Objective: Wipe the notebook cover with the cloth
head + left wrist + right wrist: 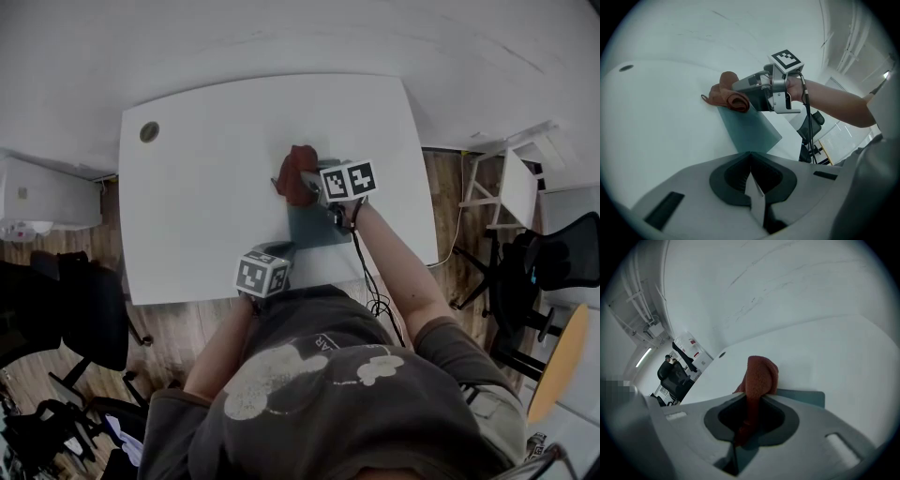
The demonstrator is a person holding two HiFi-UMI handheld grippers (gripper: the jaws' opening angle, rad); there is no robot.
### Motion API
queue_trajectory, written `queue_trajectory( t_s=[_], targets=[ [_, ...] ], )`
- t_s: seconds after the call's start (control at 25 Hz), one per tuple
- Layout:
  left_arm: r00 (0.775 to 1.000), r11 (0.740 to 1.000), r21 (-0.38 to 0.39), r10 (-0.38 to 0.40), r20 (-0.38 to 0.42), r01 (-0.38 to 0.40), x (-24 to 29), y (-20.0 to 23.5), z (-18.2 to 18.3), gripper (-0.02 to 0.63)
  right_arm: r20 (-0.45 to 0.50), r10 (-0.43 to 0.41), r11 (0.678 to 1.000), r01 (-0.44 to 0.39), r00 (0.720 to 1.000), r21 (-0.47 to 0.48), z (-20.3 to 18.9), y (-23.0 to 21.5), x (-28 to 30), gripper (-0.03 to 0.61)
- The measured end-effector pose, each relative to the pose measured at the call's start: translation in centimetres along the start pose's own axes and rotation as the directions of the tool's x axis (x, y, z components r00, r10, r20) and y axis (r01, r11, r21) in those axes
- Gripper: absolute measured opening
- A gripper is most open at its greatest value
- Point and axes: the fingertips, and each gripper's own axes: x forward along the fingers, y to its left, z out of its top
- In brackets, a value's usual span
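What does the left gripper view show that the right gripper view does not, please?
Only the left gripper view: the right tool seen from outside, its marker cube, the person's bare forearm, and most of the flat teal notebook. Only the right gripper view: the rust-red fabric cloth pinched between that tool's jaws, and a black office chair far behind. Both: cloth, notebook and white table.

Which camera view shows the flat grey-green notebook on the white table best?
The left gripper view: the flat grey-green notebook shows most of its cover, with the rust-red cloth at its far end. The head view shows it small, partly under the right gripper. The right gripper view catches only a strip.
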Motion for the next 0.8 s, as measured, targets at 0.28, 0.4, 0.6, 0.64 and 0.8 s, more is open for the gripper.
queue_trajectory(
  t_s=[0.28,0.4,0.6,0.64,0.8],
  targets=[
    [1.000,1.000,-0.014,0.025,-0.002,-0.025,0.2,-0.1,0.1,0.003,0.022,0.002,1.000,-0.002,1.000,0.018,-0.3,-1.8,-1.5,0.061],
    [0.999,0.999,-0.014,0.037,-0.007,-0.037,0.3,-0.1,0.1,0.003,0.027,-0.005,1.000,0.005,1.000,0.023,-0.4,-2.7,-2.0,0.061],
    [0.999,0.999,-0.017,0.047,-0.009,-0.047,-0.1,0.5,-0.1,0.003,0.035,-0.023,0.999,0.022,0.999,0.033,-0.6,-3.6,-2.6,0.061],
    [0.999,0.999,-0.017,0.049,-0.008,-0.049,-0.1,0.5,-0.1,0.003,0.038,-0.026,0.999,0.025,0.999,0.035,-0.6,-3.8,-2.8,0.061],
    [0.999,0.999,-0.015,0.050,-0.007,-0.051,0.2,0.2,-0.1,0.003,0.049,-0.044,0.998,0.042,0.998,0.042,-1.0,-5.1,-4.1,0.061]
  ],
)
